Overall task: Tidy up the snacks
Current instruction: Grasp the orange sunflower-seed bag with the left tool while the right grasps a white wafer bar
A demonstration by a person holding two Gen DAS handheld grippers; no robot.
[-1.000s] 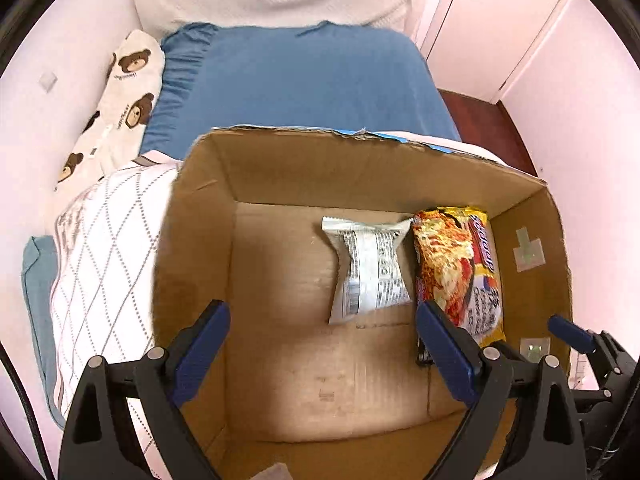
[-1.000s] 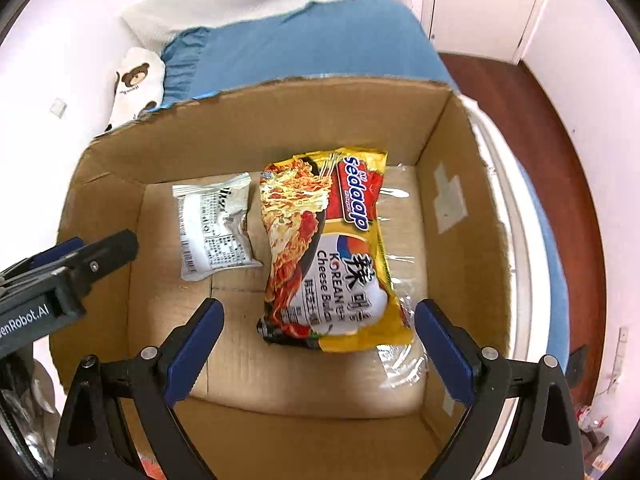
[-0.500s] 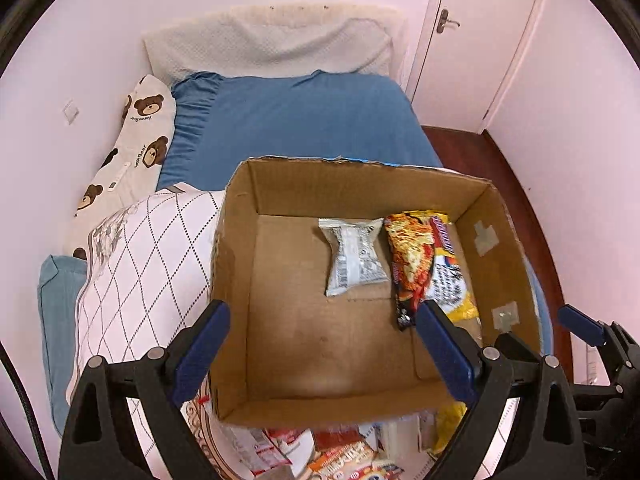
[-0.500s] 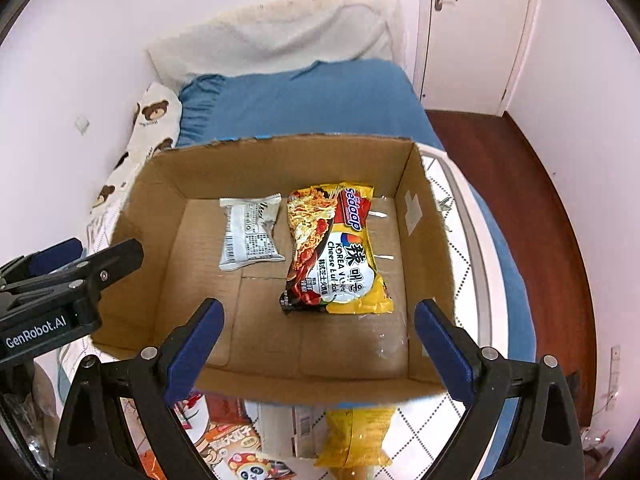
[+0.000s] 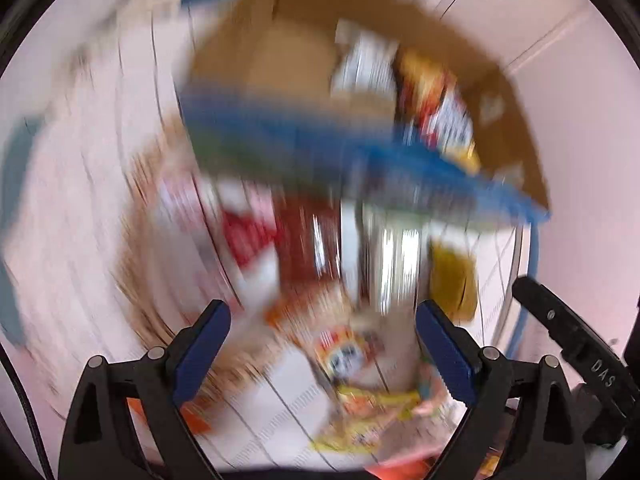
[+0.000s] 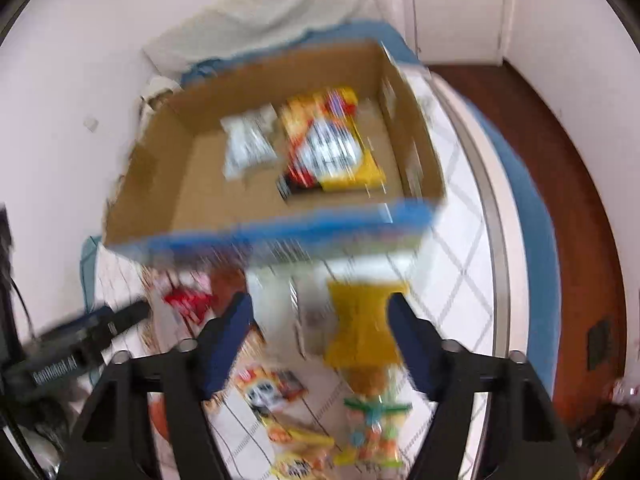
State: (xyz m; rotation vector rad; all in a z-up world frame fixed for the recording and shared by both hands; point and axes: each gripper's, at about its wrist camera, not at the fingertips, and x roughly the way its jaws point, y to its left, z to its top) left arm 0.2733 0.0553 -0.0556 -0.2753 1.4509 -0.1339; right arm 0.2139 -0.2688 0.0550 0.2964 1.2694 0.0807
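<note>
Both views are motion-blurred. A cardboard box (image 6: 160, 184) with a blue front face sits on the bed and holds a silver snack pack (image 6: 248, 144) and a yellow noodle packet (image 6: 332, 148). The box (image 5: 288, 60) also shows in the left wrist view. Several loose snack packets lie in front of it, among them a yellow bag (image 6: 360, 328) and a red one (image 6: 186, 302). My right gripper (image 6: 320, 340) is open above the yellow bag. My left gripper (image 5: 320, 352) is open and empty above the loose snacks (image 5: 348, 356).
The white diamond-pattern quilt (image 6: 460, 280) lies under the snacks, with the blue bed sheet (image 6: 528, 216) at its right edge. A wooden floor (image 6: 568, 184) and a white door (image 6: 452, 8) are to the right. The wall is on the left.
Both grippers have pulled back and tilted down from the box toward the loose snacks in front of it. The right gripper's jaws stand closer together than before. The box contents have not moved.
</note>
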